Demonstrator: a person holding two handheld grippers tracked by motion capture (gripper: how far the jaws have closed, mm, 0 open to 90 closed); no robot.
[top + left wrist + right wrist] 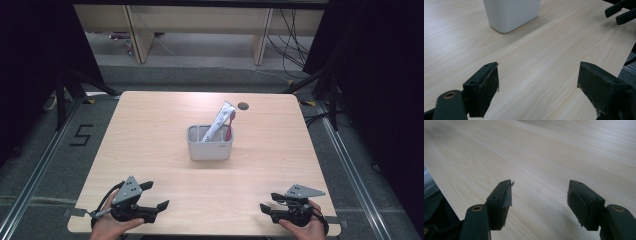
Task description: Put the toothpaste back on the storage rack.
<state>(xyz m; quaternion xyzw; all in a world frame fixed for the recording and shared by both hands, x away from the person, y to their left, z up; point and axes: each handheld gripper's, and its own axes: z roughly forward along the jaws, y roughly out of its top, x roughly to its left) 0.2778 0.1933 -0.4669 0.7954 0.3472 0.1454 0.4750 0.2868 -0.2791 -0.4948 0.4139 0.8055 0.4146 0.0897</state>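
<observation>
Pale wood table [150,130] under left tongs [156,195] and right tongs [268,201]. Round hole [243,106] in tabletop, far ahead of right tongs. Floor mark "5" [81,135] ahead and left of left tongs. Desk legs [140,35] far beyond both. Black cables [292,45] far ahead of right tongs.

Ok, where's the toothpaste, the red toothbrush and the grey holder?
toothpaste tube [220,119]: high view, middle of the tube.
red toothbrush [229,129]: high view, its handle.
grey holder [210,149]: high view, front wall.
</observation>
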